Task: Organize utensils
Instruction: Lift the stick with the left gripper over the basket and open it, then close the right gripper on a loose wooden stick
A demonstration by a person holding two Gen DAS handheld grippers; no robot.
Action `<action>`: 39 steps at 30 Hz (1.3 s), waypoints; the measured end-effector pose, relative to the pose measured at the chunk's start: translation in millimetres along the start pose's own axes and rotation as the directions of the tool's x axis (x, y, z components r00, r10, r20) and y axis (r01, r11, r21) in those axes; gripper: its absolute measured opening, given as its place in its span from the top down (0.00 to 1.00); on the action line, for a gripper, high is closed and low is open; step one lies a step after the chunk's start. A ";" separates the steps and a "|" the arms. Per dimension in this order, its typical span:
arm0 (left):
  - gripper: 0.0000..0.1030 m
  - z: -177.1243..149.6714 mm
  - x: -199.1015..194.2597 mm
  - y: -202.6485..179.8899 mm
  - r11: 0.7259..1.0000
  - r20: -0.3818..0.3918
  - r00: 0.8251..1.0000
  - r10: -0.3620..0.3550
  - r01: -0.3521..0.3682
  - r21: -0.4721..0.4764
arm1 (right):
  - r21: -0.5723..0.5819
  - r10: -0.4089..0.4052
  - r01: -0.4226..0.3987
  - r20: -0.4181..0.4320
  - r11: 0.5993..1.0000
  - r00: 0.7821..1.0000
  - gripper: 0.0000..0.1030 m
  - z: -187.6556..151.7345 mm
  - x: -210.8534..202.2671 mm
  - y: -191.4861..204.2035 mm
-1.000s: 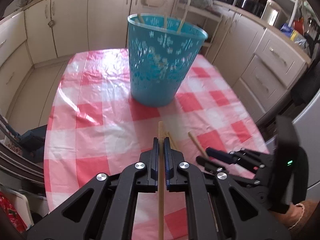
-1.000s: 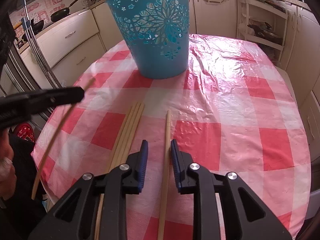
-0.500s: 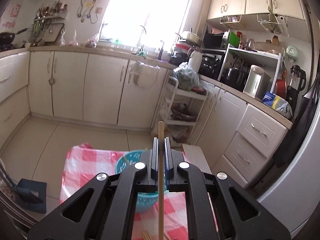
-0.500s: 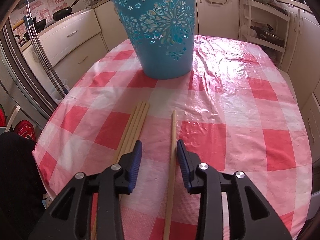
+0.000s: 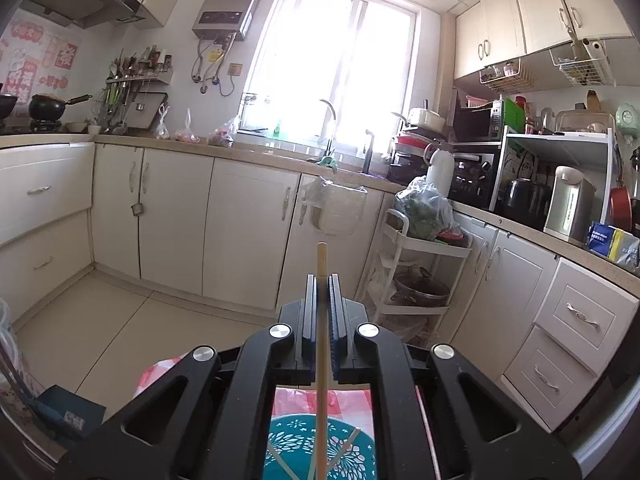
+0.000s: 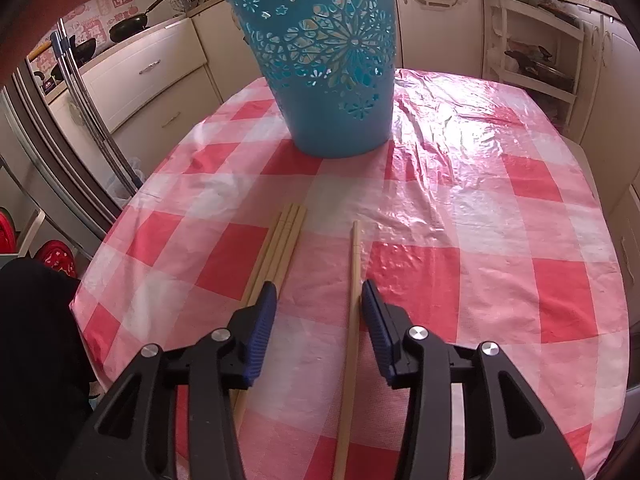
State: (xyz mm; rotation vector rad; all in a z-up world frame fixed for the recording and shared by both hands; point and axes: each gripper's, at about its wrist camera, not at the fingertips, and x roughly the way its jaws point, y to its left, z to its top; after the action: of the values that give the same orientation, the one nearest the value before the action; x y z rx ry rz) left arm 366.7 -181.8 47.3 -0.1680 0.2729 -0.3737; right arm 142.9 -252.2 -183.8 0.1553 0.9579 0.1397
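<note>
Left gripper (image 5: 322,280) clamps a chopstick (image 5: 321,340) upright above the blue basket (image 5: 320,448). Right gripper (image 6: 319,294) hovers wide open around a single chopstick (image 6: 352,280) lying on the checked table (image 6: 500,220).

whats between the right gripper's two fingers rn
In the right wrist view, a single chopstick lies on the tablecloth between the open right gripper's fingers, close to the right-hand one.
</note>
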 end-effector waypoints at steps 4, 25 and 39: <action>0.95 -27.8 17.6 -0.3 1.000 -0.048 0.999 0.022 -0.021 0.012 | -0.001 0.002 -0.002 -0.001 1.000 1.000 0.56 0.4 0.3 -0.1; 0.23 -111.4 -101.8 80.4 0.978 -0.218 0.956 0.195 -0.174 0.114 | 0.016 0.016 -0.016 0.010 1.000 1.000 0.56 -1.8 -1.8 -3.8; 0.19 -177.4 -132.9 143.7 0.974 -0.413 0.882 0.227 -0.212 0.083 | -0.034 -0.132 0.132 -0.008 0.991 0.991 0.88 0.7 -0.7 1.1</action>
State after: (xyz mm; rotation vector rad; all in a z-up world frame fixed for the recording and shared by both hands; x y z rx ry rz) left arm 244.1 -19.0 -120.8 -0.0176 0.7064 -0.1843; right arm 143.1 -251.3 -182.7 0.0599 0.9729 0.0344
